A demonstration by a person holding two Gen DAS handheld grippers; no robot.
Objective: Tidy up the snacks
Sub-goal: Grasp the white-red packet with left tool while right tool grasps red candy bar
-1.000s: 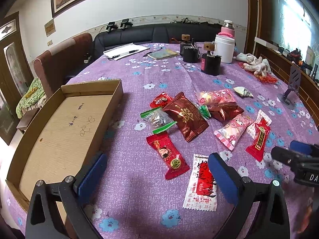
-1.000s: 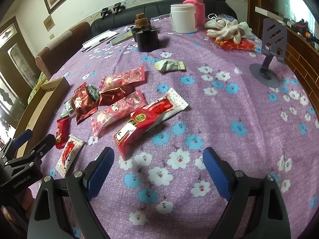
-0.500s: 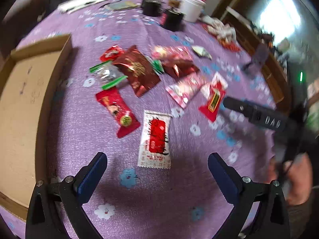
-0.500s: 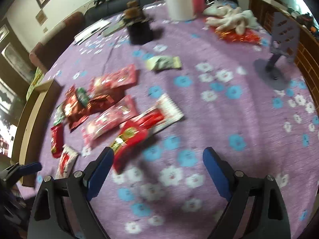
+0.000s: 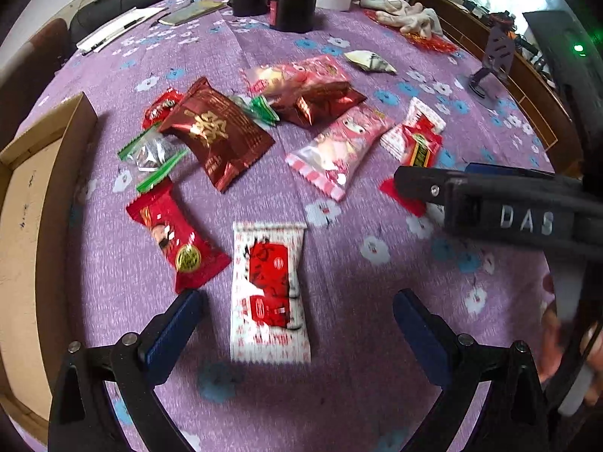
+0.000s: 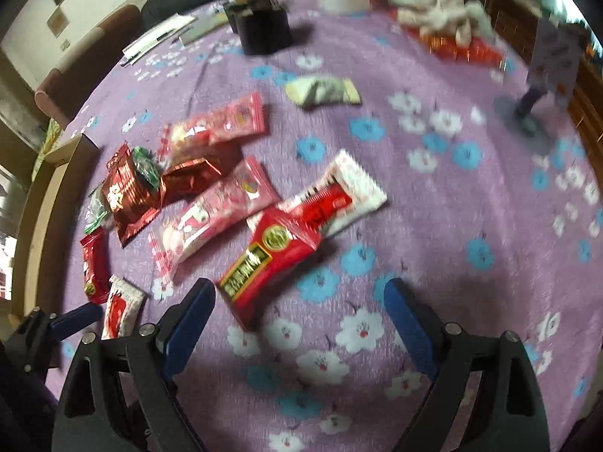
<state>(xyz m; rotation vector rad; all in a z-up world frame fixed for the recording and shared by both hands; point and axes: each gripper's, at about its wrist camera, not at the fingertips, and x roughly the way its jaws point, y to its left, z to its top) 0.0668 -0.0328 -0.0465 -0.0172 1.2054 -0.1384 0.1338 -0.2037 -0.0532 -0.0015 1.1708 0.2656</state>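
Cardboard tray (image 5: 34, 203) sits bare at the far left, while every snack lies loose on the purple cloth (image 5: 339, 395) to its right. We have just dropped both tools close over the pile: our left gripper (image 5: 297, 320) hangs wide around the white-and-red packet (image 5: 269, 290), and further right our right gripper (image 6: 299, 310) gapes wide beside the red gold-seal packet (image 6: 269, 252). Nothing is held yet, so we judge sorting is only starting.
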